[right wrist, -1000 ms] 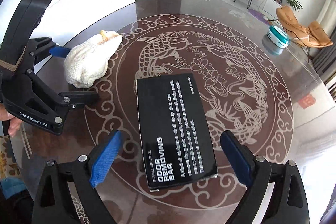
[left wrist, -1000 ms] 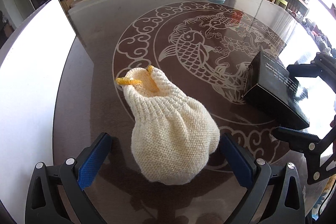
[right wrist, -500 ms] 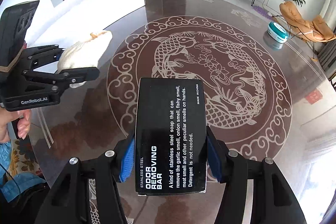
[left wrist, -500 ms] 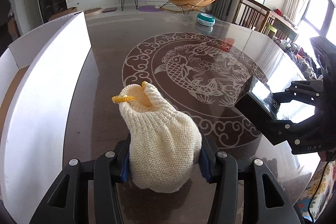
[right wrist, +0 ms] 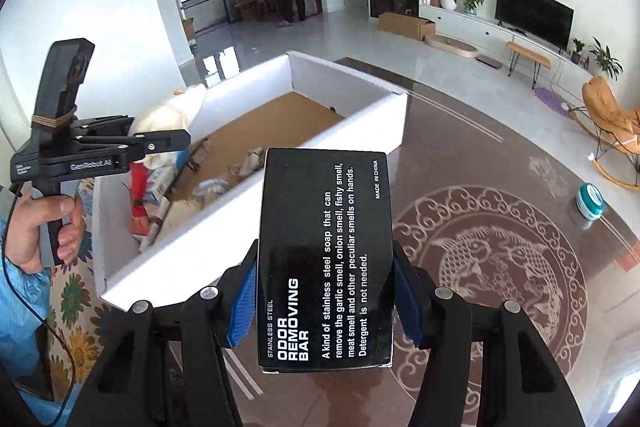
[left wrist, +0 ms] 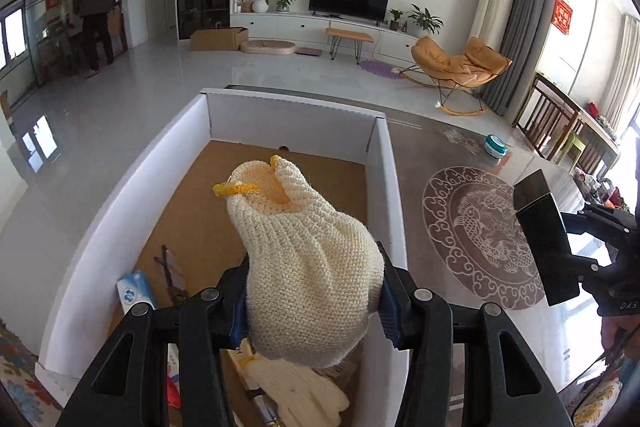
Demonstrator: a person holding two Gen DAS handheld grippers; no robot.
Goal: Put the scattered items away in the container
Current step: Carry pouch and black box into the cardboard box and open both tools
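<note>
- Left gripper (left wrist: 312,301), lower centre: clamped on knitted glove bundle (left wrist: 308,259), directly above open box (left wrist: 384,187).
- Right gripper (right wrist: 324,301): clamped on black carton (right wrist: 324,259); box lies upper left.

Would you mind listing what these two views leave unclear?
- Left wrist: the knitted glove bundle in the left tongs hides much of the white box floor.
- Right wrist: items inside the box are blurred.
- Right wrist: the black soap box in the right tongs shows only its printed face.

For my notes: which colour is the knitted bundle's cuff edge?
Yellow, on the cream knitted bundle; left wrist view.
</note>
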